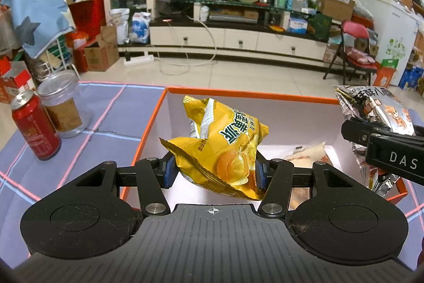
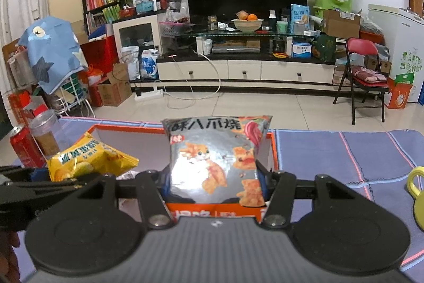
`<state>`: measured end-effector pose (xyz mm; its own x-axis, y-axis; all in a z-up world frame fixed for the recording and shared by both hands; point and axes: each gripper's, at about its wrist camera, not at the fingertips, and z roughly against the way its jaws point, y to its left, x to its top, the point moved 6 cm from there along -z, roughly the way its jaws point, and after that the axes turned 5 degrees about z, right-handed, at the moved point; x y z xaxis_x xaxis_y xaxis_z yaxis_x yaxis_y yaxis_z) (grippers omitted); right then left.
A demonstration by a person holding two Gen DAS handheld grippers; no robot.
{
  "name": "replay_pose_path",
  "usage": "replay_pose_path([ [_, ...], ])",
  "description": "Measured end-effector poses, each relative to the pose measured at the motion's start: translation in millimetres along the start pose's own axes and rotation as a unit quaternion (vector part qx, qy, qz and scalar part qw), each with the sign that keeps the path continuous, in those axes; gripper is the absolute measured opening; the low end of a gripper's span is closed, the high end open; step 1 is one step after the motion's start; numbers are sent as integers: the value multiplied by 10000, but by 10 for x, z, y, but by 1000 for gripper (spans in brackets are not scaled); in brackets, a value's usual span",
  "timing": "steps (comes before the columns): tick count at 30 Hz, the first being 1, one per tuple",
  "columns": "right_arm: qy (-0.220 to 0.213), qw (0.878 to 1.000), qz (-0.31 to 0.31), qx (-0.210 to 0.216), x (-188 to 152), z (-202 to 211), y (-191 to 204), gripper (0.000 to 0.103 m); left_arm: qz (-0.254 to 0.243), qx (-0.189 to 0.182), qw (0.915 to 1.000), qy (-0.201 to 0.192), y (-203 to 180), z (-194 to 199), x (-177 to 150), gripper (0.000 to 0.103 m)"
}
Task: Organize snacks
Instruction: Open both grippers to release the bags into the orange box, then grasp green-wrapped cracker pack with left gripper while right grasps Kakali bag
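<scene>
My left gripper (image 1: 213,167) is shut on a yellow snack bag (image 1: 225,147) and holds it above the open orange-rimmed white box (image 1: 238,93). My right gripper (image 2: 213,181) is shut on a silver snack bag with cartoon cats (image 2: 216,158), held upright over the box's right part (image 2: 274,150). The silver bag (image 1: 379,110) and right gripper show at the right of the left wrist view. The yellow bag (image 2: 87,159) shows at the left of the right wrist view. A beige packet (image 1: 304,155) lies on the box floor.
A red can (image 1: 35,123) and a clear lidded jar (image 1: 62,108) stand left of the box on the purple cloth (image 1: 106,108). A yellow object (image 2: 416,190) sits at the cloth's right edge. Beyond the table are floor, TV stand and a red folding chair (image 2: 363,70).
</scene>
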<state>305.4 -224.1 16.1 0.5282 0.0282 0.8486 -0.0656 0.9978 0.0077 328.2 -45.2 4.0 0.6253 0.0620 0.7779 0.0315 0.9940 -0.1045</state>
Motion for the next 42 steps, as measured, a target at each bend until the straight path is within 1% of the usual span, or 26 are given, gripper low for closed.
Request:
replay_pose_path([
  [15, 13, 10000, 5, -2, 6, 11, -7, 56, -11, 13, 10000, 4, 11, -22, -14, 24],
  [17, 6, 10000, 8, -15, 8, 14, -12, 56, -17, 16, 10000, -14, 13, -28, -17, 29],
  [18, 11, 10000, 11, -27, 3, 9, -1, 57, -14, -11, 10000, -52, 13, -29, -14, 36],
  [19, 11, 10000, 19, -47, -1, 5, -3, 58, -11, -52, 9999, -87, 14, -28, -12, 53],
  [21, -19, 9999, 43, -126, -9, 13, 4, 65, 13, -40, 9999, -163, 32, -3, 0, 71],
  [27, -262, 9993, 227, -119, 53, 181, -10, 67, 118, -112, 9990, -428, 217, 249, 155, 71],
  [31, -462, 9981, 409, -43, 108, 517, -12, 71, 109, -184, 9977, -647, 422, 542, 214, 73],
  [32, -509, 9975, 487, 13, 106, 656, 8, 76, 111, -173, 9973, -700, 475, 622, 211, 74],
  [33, -553, 9969, 550, 76, 99, 769, 30, 87, 123, -158, 9970, -743, 536, 702, 198, 76],
  [34, -597, 9963, 608, 140, 65, 903, 64, 90, 153, -164, 9968, -770, 617, 789, 166, 78],
  [36, -618, 9950, 737, 252, -70, 1176, 132, 90, 252, -229, 9968, -727, 761, 934, 63, 78],
  [38, -553, 9936, 908, 369, -332, 1430, 196, 90, 339, -366, 9970, -588, 911, 1068, -106, 78],
  [40, -327, 9916, 1121, 563, -667, 1623, 279, 90, 361, -439, 9973, -462, 1053, 1193, -288, 78],
  [42, -5, 9898, 1181, 794, -1052, 1774, 337, 90, 387, -355, 9978, -402, 1194, 1311, -480, 80],
])
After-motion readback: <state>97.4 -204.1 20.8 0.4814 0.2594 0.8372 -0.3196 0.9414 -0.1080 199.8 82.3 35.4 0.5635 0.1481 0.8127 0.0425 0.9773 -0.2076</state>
